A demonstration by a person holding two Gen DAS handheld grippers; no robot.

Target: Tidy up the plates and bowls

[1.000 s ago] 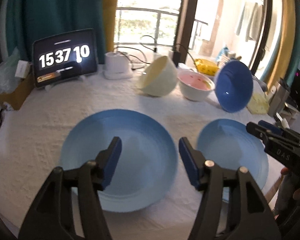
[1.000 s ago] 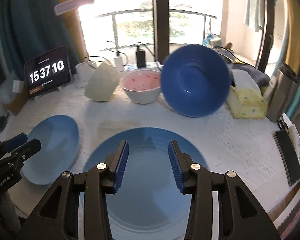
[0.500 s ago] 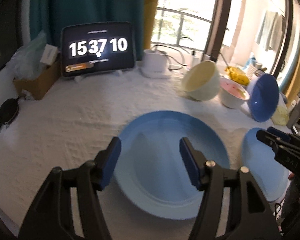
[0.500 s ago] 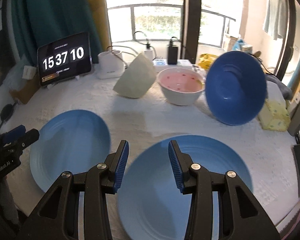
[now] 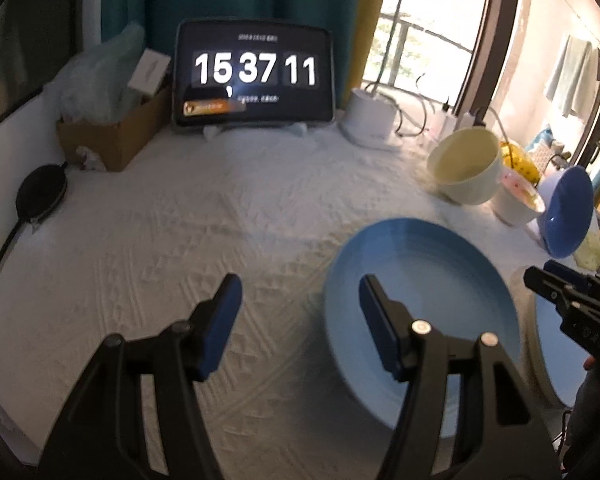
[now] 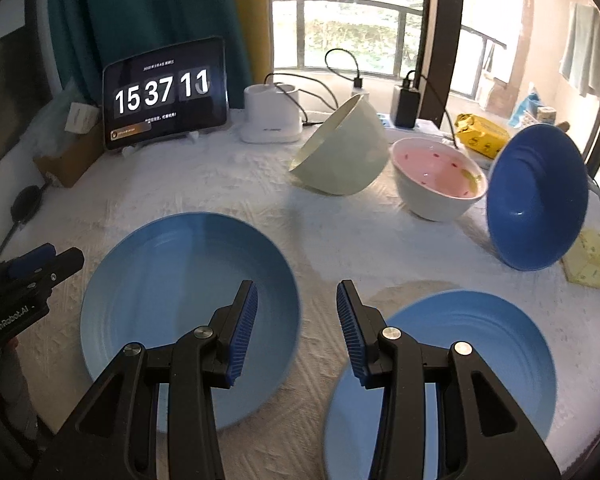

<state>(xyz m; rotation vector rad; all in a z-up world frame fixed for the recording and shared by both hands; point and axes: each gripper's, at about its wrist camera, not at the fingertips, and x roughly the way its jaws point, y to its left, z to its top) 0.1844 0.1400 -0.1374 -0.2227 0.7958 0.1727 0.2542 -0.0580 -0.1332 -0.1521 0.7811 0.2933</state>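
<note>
Nothing is stacked yet: two light-blue plates (image 6: 188, 296) (image 6: 472, 344) are lying apart, three bowls (image 6: 440, 184) sitting at twelve o'clock. Both grippers (image 5: 296, 320) (image 6: 296, 328) are hovering empty, fingers apart.

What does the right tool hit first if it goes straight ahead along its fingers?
Probably bare white tablecloth in the gap between the two light blue plates, left plate and right plate. The open right tool points between them; depth is unclear.
</note>
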